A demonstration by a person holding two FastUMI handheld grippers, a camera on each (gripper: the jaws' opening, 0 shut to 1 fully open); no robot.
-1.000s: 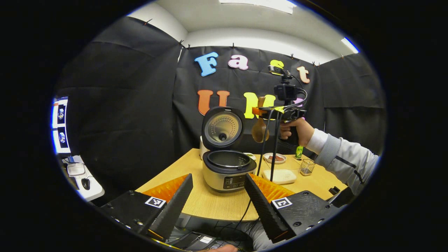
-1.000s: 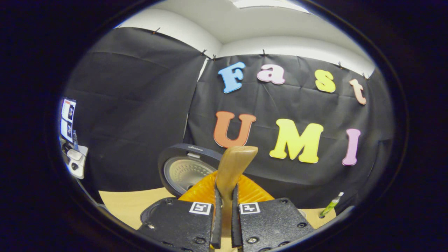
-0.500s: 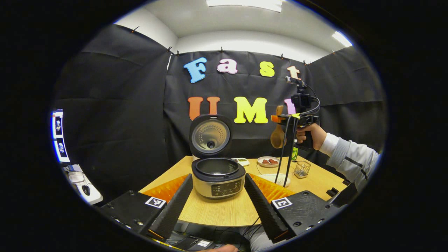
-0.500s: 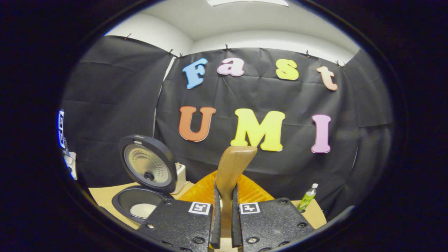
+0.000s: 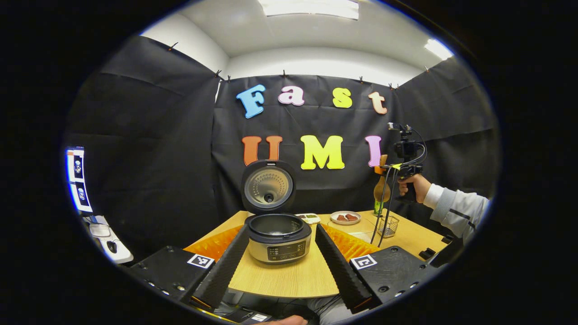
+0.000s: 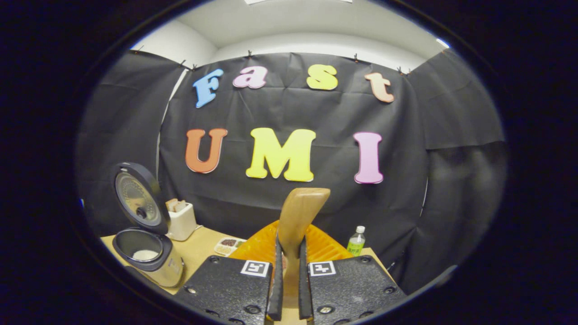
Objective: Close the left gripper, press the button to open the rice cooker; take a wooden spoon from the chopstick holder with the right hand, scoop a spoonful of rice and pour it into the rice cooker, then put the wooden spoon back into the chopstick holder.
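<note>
The rice cooker [image 5: 280, 239] stands on the wooden table [image 5: 289, 277] with its lid [image 5: 268, 185] raised; white rice lies in the rice cooker [image 6: 144, 253] pot. My left gripper [image 5: 282, 271] is open, held back from the cooker's front. My right gripper [image 6: 287, 289] is shut on the wooden spoon [image 6: 300, 216] handle, which sticks up between the fingers. In the left gripper view the right gripper [image 5: 397, 169] holds the spoon [image 5: 381, 189] bowl down, above the wire chopstick holder [image 5: 389, 225] at the table's right.
A plate of red food [image 5: 345, 217], a small dish [image 5: 309, 218] and a green bottle [image 6: 356, 241] stand toward the back. A white box [image 6: 180, 221] sits behind the cooker. A hand and pale sleeve [image 5: 456, 210] reach in from the right. A side desk [image 5: 106, 237] lies left.
My right gripper has carried the spoon to the right, away from the cooker and over toward the chopstick holder. My left gripper has drawn back from the cooker, still open.
</note>
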